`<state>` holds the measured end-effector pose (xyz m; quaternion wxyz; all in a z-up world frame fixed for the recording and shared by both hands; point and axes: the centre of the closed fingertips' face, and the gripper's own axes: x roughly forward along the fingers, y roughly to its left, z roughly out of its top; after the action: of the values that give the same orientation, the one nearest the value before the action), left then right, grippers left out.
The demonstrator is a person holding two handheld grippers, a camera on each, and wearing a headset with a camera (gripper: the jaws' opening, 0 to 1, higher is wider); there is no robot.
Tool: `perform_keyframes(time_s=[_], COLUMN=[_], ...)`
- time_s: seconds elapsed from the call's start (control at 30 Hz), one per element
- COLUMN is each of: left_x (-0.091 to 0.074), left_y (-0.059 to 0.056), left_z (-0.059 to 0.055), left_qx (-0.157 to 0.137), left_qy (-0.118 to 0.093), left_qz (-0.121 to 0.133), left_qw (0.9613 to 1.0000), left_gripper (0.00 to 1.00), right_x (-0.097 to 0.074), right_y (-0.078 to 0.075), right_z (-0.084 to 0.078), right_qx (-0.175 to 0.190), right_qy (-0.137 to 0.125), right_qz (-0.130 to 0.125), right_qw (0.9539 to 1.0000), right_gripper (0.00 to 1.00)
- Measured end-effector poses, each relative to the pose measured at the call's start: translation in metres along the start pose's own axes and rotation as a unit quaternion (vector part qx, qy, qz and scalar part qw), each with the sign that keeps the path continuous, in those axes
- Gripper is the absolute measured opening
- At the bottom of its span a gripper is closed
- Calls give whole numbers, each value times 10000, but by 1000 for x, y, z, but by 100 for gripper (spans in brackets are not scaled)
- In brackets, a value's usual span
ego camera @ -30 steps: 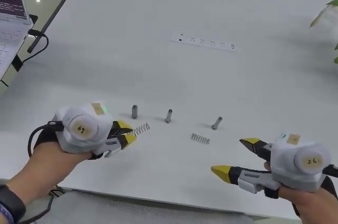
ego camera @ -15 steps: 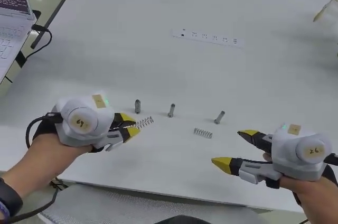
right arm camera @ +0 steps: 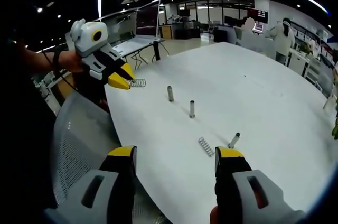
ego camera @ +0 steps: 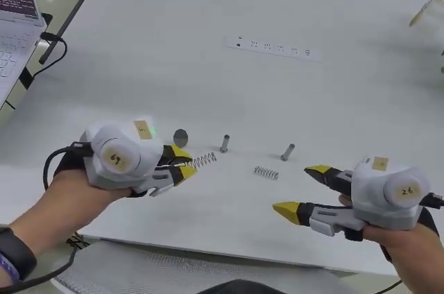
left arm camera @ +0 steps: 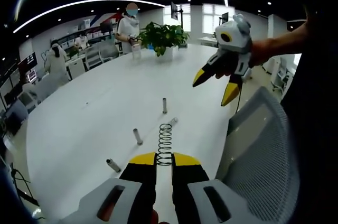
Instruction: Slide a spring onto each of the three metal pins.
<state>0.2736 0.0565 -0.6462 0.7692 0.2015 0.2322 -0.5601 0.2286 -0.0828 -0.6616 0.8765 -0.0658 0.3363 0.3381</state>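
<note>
Three short metal pins stand in a row on the white table: left pin point(ego camera: 180, 137), middle pin point(ego camera: 225, 143), right pin point(ego camera: 288, 152). My left gripper point(ego camera: 182, 166) is shut on one end of a spring point(ego camera: 204, 161), which sticks out toward the middle pin, just in front of the row. In the left gripper view the held spring point(left arm camera: 165, 140) rises from the closed jaws. A second spring point(ego camera: 266, 173) lies flat near the right pin. My right gripper point(ego camera: 303, 190) is open, close to the table's front edge, right of the loose spring point(right arm camera: 205, 146).
A white power strip point(ego camera: 274, 48) lies further back on the table. A laptop point(ego camera: 14, 3) and a black cable point(ego camera: 52, 51) sit at the far left. A grey mesh chair point(ego camera: 139, 266) is below the table's front edge. Plant leaves point(ego camera: 427, 13) reach in at the right.
My left gripper has carried the spring to the right, from in front of the left pin toward the middle pin. The right gripper has drifted slightly left, still open.
</note>
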Motion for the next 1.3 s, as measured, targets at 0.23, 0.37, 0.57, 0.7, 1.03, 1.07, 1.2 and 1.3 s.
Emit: perform_keyframes(time_s=[0.23, 0.37, 0.57, 0.7, 1.03, 1.07, 1.2, 1.3], left_x=[5, 9, 14, 17, 23, 23, 25, 26], left_y=[-8, -16, -24, -32, -45, -46, -49, -53], left_z=[9, 15, 22, 25, 28, 28, 31, 32], left_qx=[134, 227, 370, 457, 677, 690, 760, 821], left_qy=[-29, -67, -95, -107, -78, -77, -77, -76], left_qz=[-167, -306, -438, -566, -779, -792, -845, -890], left_qw=[9998, 9993, 9983, 9973, 9946, 9944, 9935, 9926], left_gripper=[2, 2, 2, 2, 2, 2, 2, 2], right_x=[5, 8, 11, 11, 10, 9, 9, 10], right_y=[4, 11, 16, 18, 24, 25, 29, 33], right_z=[6, 8, 8, 11, 17, 17, 20, 22], right_qx=[-58, -85, -139, -162, -221, -223, -262, -275], right_qy=[-24, -36, -10, -24, -119, -125, -171, -205], right_qz=[65, 141, 217, 243, 324, 333, 417, 482], right_qw=[10000, 9999, 9997, 9996, 9992, 9991, 9986, 9982], right_gripper=[57, 57, 56, 55, 50, 49, 46, 43])
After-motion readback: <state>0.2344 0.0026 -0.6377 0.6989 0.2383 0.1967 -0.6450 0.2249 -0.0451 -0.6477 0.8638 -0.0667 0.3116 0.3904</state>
